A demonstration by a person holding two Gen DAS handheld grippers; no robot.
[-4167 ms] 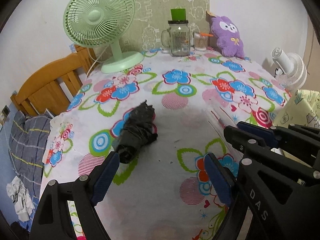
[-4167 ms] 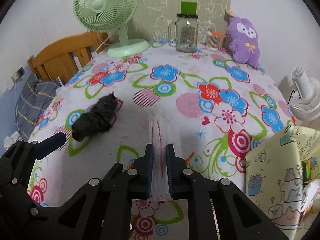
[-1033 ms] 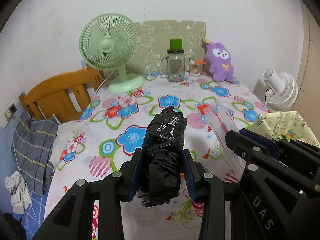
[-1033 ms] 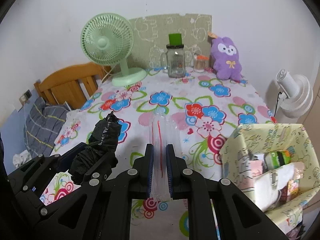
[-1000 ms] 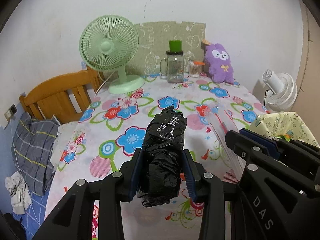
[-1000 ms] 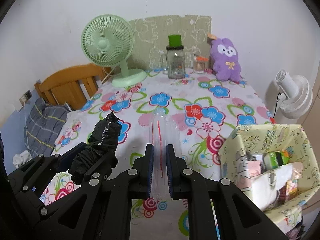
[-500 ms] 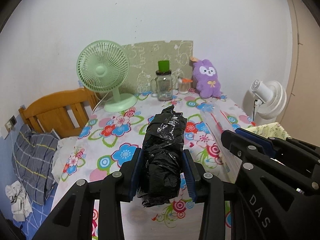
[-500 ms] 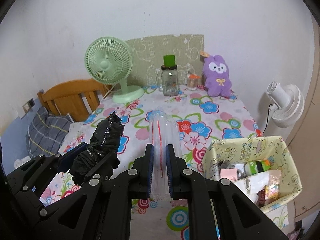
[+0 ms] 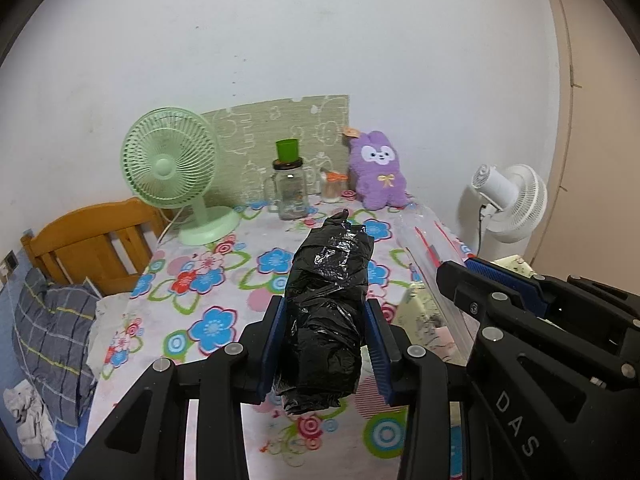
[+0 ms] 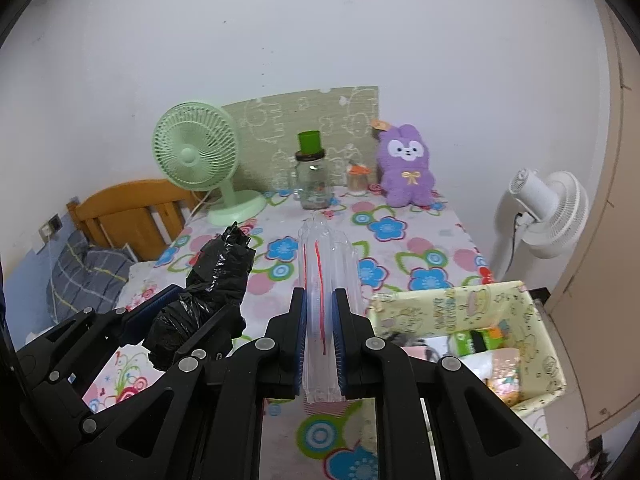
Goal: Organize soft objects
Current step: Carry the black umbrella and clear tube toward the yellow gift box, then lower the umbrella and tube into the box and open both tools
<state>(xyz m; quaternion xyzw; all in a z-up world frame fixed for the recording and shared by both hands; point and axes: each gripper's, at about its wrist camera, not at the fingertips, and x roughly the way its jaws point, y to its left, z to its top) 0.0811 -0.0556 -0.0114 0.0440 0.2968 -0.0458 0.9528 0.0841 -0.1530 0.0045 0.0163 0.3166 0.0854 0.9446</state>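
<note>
the black plastic bag roll (image 9: 326, 308) is clamped between the pads of the left gripper (image 9: 325, 344), held up in the air above the flowered table (image 9: 224, 280). just beside it, the right gripper (image 10: 320, 340) is closed on a clear zip bag (image 10: 326, 268) with a red strip, also aloft. below and right stands a yellow patterned box (image 10: 452, 312), open-topped, with a green packet, pinkish paper and other bits inside; what most of them are is hard to tell, and the grippers cover its near side. at the table's far end a glass jar (image 9: 290, 196) carries a green cup on its lid, next to a purple plush (image 9: 378, 170) and a green fan (image 9: 172, 160). compared with four seconds ago, the roll has left the tablecloth, and both grippers sit higher and further back, so the box now shows.
</note>
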